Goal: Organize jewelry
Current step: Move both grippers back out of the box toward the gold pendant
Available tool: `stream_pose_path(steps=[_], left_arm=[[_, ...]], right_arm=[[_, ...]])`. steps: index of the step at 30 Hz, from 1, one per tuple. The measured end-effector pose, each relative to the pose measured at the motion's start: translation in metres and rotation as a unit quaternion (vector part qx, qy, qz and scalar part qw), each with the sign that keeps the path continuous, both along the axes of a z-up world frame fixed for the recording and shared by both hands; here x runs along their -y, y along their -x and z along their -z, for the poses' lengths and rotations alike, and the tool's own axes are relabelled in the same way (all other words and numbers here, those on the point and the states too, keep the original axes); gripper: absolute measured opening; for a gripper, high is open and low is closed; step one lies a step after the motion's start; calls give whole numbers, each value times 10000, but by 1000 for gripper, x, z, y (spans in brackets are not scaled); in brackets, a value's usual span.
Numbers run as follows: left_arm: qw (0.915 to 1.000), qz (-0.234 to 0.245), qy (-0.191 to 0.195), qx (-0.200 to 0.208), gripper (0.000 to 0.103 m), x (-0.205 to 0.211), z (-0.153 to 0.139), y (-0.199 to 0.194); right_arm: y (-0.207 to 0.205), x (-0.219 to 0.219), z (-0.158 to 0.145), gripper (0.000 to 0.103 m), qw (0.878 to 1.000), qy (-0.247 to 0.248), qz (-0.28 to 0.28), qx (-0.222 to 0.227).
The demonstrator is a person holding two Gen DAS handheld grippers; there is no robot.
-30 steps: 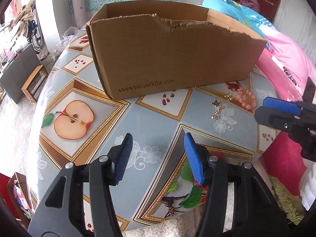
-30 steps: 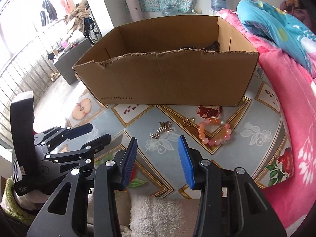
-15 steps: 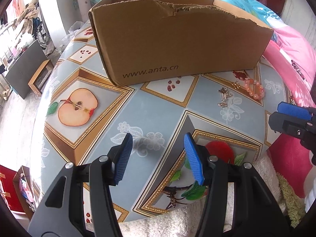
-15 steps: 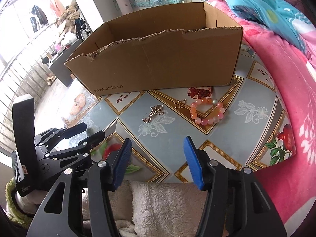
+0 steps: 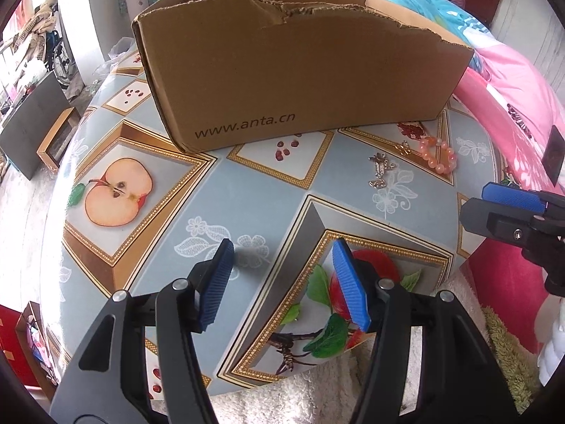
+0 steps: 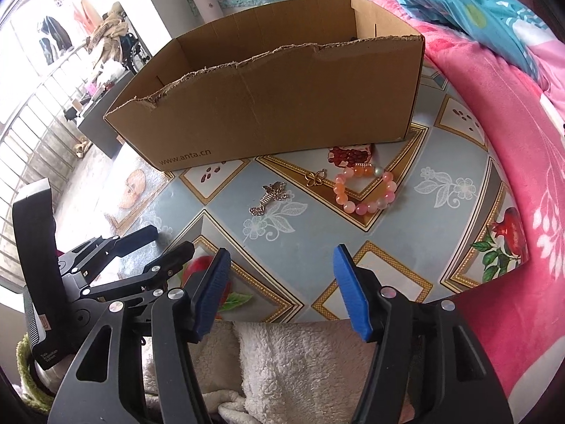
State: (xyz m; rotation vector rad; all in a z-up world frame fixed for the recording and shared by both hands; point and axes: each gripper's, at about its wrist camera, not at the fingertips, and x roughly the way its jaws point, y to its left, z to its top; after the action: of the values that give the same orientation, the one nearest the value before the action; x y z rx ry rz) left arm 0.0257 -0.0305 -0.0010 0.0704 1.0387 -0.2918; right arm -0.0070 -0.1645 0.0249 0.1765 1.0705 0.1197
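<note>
Nearest in the right wrist view, the right gripper (image 6: 280, 288) hangs over the near edge of the table (image 6: 303, 243), its 2 blue-padded fingers spread wide with nothing between them. To its left, the left gripper (image 5: 280, 282) is likewise released and holds nothing, poised above the near edge over a printed red fruit. A white fleecy cloth (image 6: 300, 360) lies just below that edge.

Further in, toward the middle of the table, lies a silver pendant (image 6: 270, 194) on a white flower print. Just beyond it and to the right sits a small gold charm (image 6: 315, 177), and beside that, nearer the right edge, a bracelet of pink and orange beads (image 6: 365, 190) lies flat in a ring. All 3 pieces rest on the tabletop, apart from both grippers.

Behind the jewelry, a cardboard box (image 6: 275, 120) stands open-topped across the far half of the table, its front rim torn ragged and "www.anta.cn" printed at its lower left. A pink blanket (image 6: 512, 183) borders the table's right edge.
</note>
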Motion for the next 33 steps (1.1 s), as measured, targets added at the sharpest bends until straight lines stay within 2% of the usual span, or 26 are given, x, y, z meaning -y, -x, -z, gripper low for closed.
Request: stream_pose_path(steps=[6, 11, 33], left_arm=[[9999, 87, -20, 71, 59, 0, 2, -4], [9998, 179, -120, 48, 59, 3, 2, -6], [9997, -119, -219, 55, 59, -2, 4, -6]], right_arm=[[-12, -7, 8, 59, 9997, 60, -4, -219], [-14, -6, 9, 59, 9998, -13, 14, -174], [-10, 3, 11, 59, 9997, -147, -83, -155]])
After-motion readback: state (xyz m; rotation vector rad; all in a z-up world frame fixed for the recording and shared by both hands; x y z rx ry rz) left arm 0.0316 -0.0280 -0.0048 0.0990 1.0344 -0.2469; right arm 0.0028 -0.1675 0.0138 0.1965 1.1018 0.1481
